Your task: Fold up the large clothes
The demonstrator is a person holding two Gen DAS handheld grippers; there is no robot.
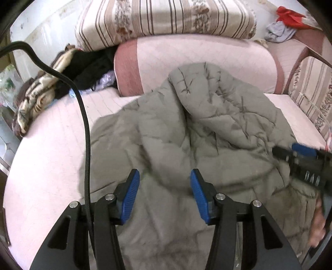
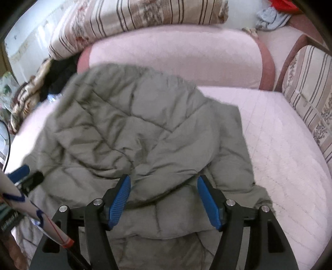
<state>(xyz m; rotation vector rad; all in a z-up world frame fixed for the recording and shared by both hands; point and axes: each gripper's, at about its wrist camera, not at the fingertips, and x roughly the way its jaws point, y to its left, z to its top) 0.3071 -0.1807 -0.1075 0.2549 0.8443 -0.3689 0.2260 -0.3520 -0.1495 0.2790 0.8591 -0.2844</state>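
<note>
A large grey-green quilted jacket (image 1: 186,128) lies crumpled on a pink sofa seat (image 1: 47,157); it also shows in the right wrist view (image 2: 132,133). My left gripper (image 1: 165,180) is open and empty, hovering over the jacket's near part. My right gripper (image 2: 164,184) is open and empty, just above a folded edge of the jacket. The right gripper also appears at the right edge of the left wrist view (image 1: 298,153), and the left gripper shows at the left edge of the right wrist view (image 2: 22,176).
A pink backrest cushion (image 1: 197,62) and a striped floral cushion (image 1: 166,18) stand behind the jacket. A pile of dark and beige clothes (image 1: 51,83) lies at the left. Red and grey cloths (image 1: 286,22) sit at the far right. A black cable (image 1: 85,124) hangs at the left.
</note>
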